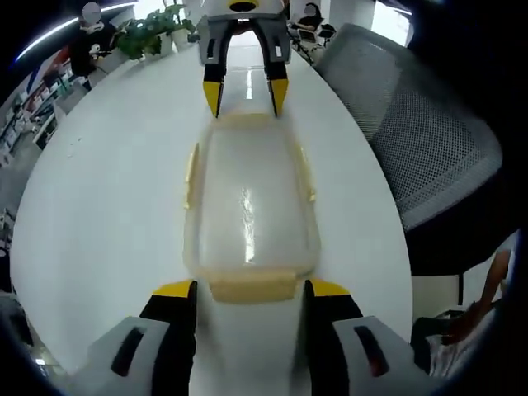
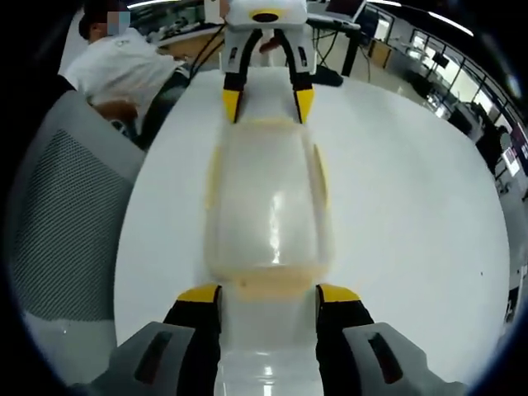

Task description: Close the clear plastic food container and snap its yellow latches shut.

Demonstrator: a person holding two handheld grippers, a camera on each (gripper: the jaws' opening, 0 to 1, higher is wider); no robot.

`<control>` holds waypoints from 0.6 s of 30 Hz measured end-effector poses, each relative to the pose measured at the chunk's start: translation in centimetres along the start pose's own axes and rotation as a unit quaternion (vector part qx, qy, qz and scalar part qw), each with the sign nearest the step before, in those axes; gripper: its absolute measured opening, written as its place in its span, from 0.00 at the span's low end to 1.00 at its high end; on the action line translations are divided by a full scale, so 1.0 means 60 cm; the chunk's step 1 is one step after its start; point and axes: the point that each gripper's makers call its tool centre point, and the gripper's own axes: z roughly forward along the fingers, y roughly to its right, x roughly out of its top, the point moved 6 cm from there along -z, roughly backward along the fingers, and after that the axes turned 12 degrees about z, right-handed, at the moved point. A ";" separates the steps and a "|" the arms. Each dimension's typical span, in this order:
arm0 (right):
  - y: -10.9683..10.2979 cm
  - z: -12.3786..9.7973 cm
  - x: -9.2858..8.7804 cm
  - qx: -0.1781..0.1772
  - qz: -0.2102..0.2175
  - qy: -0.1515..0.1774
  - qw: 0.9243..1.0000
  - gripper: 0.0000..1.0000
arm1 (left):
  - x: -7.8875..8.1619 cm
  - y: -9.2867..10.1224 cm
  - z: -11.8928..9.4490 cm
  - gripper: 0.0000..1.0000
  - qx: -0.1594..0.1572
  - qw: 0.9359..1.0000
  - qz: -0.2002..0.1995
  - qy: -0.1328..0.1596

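A clear plastic container (image 1: 252, 206) with its lid on lies lengthwise on the white table (image 1: 107, 206). Pale yellow latches (image 1: 191, 175) flare out from its long sides. The yellow end latch (image 1: 252, 285) lies between the tips of my left gripper (image 1: 252, 290), which is open and straddles it. At the far end my right gripper (image 1: 245, 95) stands open over the other end latch. In the right gripper view the same container (image 2: 268, 206) sits between my right gripper (image 2: 268, 295), open at the near end, and the left gripper (image 2: 268, 103) opposite.
A grey mesh chair (image 1: 429, 140) stands close to the table's edge, also seen as the chair (image 2: 58, 223) in the right gripper view. A person in white (image 2: 124, 70) sits beyond it. A potted plant (image 1: 153, 33) stands at the table's far end.
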 end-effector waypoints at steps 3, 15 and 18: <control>-0.001 0.003 0.004 0.000 -0.002 0.000 1.000 0.45 | 0.001 0.000 0.002 0.51 0.000 1.000 0.004 -0.001; 0.000 0.014 0.000 0.001 -0.009 -0.019 1.000 0.42 | 0.008 -0.002 0.006 0.48 -0.006 1.000 -0.012 0.003; -0.002 0.014 -0.001 0.005 -0.005 -0.021 1.000 0.41 | 0.007 -0.002 0.006 0.47 -0.005 1.000 -0.014 0.003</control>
